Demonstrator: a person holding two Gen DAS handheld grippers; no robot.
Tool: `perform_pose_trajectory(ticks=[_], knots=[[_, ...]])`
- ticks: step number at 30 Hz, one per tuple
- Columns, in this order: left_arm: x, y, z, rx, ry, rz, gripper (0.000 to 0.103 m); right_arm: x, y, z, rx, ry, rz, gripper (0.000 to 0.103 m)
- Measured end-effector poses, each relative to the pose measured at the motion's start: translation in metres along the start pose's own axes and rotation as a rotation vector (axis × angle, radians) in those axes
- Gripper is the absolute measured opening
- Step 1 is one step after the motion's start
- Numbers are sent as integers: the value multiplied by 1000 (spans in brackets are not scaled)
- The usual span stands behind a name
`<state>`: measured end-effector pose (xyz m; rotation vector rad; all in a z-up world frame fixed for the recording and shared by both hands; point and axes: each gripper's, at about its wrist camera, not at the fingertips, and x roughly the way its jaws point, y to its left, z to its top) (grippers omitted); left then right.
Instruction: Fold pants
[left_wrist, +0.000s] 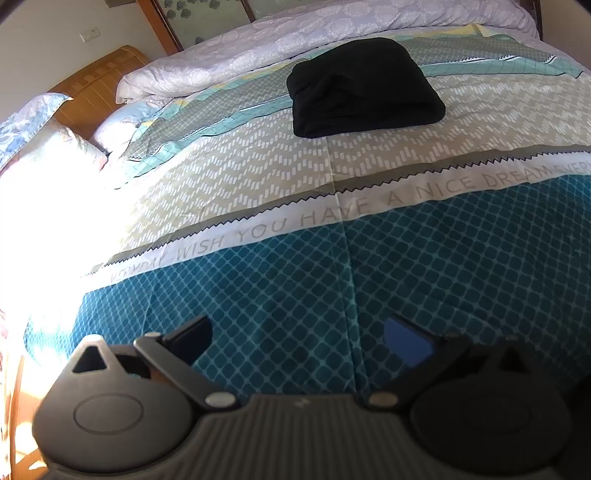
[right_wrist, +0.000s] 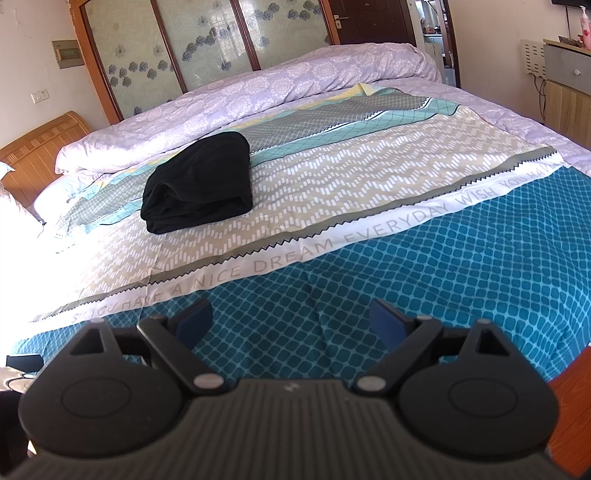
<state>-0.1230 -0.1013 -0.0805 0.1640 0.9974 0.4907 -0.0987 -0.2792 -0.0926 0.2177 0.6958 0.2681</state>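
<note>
Black pants (left_wrist: 364, 88) lie folded into a compact thick bundle on the patterned bedsheet (left_wrist: 258, 173), far ahead of both grippers. In the right wrist view the pants (right_wrist: 199, 184) sit at the upper left. My left gripper (left_wrist: 297, 339) is open and empty, low over the teal part of the sheet near the bed's front edge. My right gripper (right_wrist: 291, 321) is open and empty, also over the teal part (right_wrist: 406, 280), well short of the pants.
A rolled lilac quilt (right_wrist: 258, 92) lies along the far side of the bed. Pillows (left_wrist: 44, 140) and a wooden headboard (left_wrist: 99, 88) are at the left. A wooden cabinet (right_wrist: 565, 103) stands at the right. Bright sunlight washes out the left edge.
</note>
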Motion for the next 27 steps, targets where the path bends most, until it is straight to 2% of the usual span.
perform_pose_trajectory(ticks=[19, 27], knots=[[3, 3, 1, -20, 32, -23, 103, 0, 0, 0, 1, 1, 0, 94], [5, 4, -1, -29, 48, -65, 103, 0, 0, 0, 1, 1, 0, 94]])
